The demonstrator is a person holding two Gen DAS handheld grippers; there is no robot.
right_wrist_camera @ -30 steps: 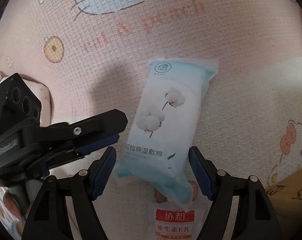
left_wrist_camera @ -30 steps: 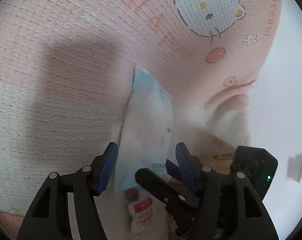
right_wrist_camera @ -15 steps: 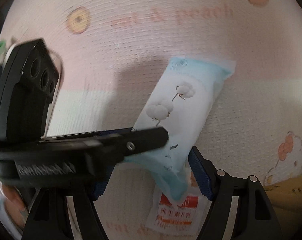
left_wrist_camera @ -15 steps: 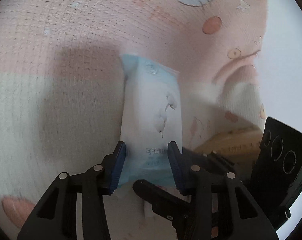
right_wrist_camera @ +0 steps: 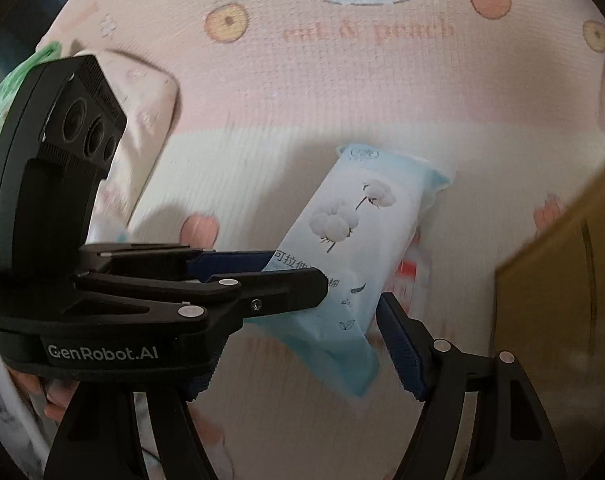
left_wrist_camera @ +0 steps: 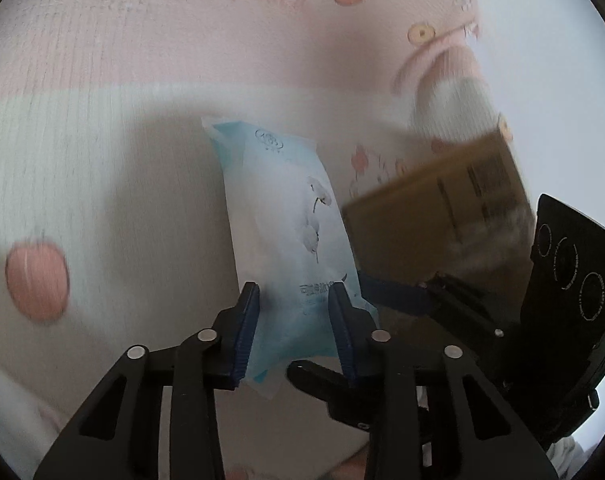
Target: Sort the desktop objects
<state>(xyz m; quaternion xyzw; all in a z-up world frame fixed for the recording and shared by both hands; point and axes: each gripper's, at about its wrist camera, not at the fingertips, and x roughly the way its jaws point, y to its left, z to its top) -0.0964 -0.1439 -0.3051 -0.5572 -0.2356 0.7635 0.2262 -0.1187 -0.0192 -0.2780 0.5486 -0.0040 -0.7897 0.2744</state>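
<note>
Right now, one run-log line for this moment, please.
left tool: closing on cotton pad pack | right tool: open beside pack | cardboard box: right | stage: pack lifted

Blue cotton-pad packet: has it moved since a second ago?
Yes. The packet, between the closing left hand-held gripper, has left the red-and-white sachet, toward the cardboard box.

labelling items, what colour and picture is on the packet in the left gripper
Pale blue and white packet printed with cotton bolls; clearest in the right wrist view.
</note>
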